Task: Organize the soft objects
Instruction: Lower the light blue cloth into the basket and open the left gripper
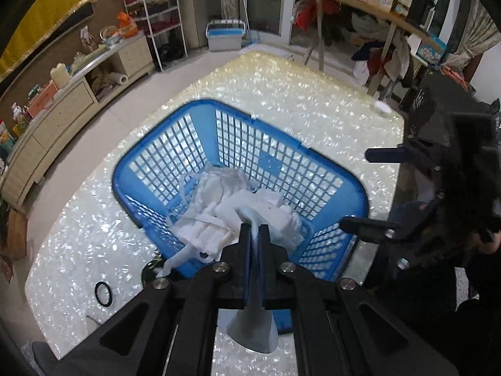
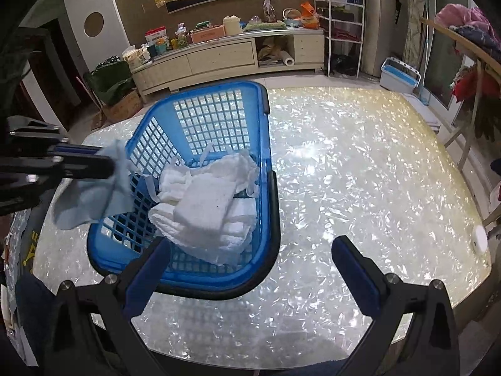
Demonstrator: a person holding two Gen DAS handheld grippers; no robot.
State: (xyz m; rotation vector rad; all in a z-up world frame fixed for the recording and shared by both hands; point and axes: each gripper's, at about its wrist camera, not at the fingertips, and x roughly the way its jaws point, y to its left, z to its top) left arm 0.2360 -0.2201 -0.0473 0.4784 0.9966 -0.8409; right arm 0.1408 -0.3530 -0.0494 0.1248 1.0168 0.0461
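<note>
A blue plastic basket [image 1: 338,175] [image 2: 266,169] stands on the shiny table and holds a pile of white cloths [image 1: 238,213] [image 2: 206,206]. My left gripper [image 1: 256,235] [image 2: 106,163] is shut on a pale blue cloth [image 1: 253,329] [image 2: 90,200], held just above the basket's near rim; the cloth hangs down outside the rim. My right gripper [image 2: 250,250] [image 1: 366,188] is open and empty, above the table beside the basket's other side.
The pearly table top [image 2: 360,172] stretches right of the basket. A black ring [image 1: 103,293] lies on the table left of my left gripper. A small white round object [image 2: 480,239] sits near the table's right edge. A cabinet [image 2: 225,53] and shelves stand beyond.
</note>
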